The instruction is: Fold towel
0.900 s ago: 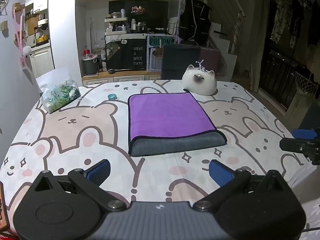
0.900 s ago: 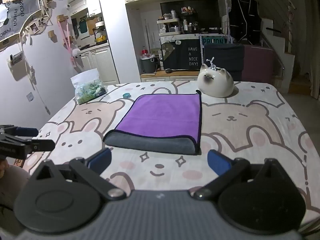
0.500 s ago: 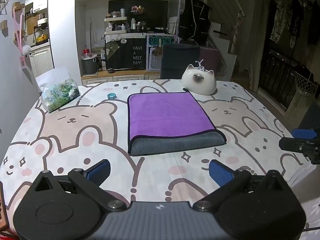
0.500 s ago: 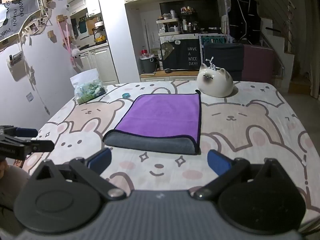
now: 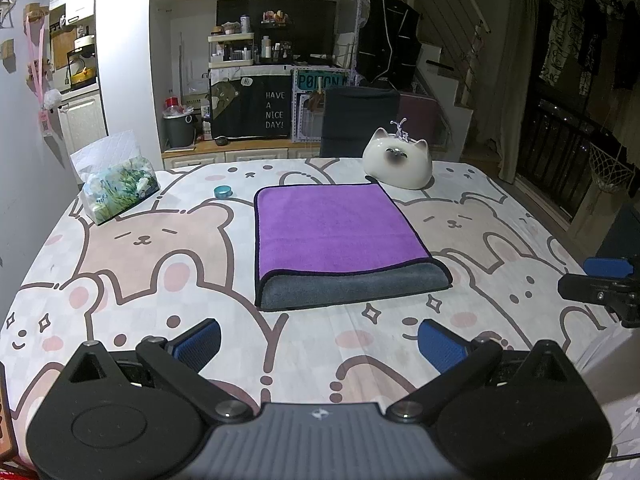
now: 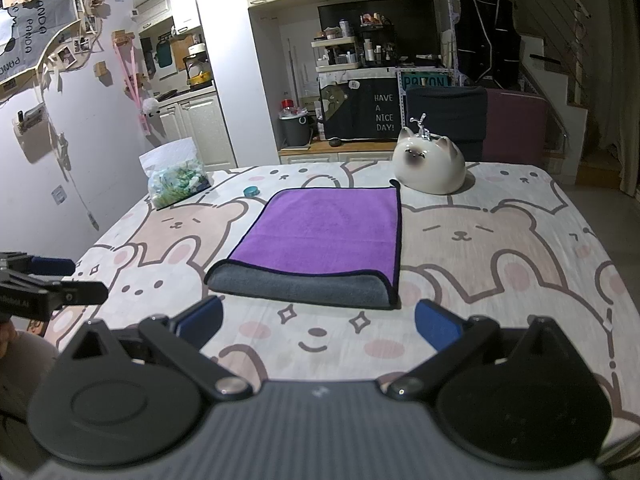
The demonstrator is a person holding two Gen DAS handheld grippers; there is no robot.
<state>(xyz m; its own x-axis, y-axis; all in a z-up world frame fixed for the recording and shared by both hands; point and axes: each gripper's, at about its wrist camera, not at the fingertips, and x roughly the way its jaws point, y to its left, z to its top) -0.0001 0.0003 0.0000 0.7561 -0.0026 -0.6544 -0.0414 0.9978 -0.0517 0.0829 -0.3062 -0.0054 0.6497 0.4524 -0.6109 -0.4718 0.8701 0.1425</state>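
The left gripper (image 5: 318, 340) and right gripper (image 6: 318, 326) are hovering wide open, holding nothing. Beyond them, mid-table, the purple towel (image 5: 336, 228) is lying folded flat, its grey underside rolling out along the near fold.

The left gripper (image 5: 318, 342) and the right gripper (image 6: 316, 322) both hover level, jaws spread wide, holding nothing.

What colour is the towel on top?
Purple on top, grey along the folded near edge: the towel shows best in the left wrist view.
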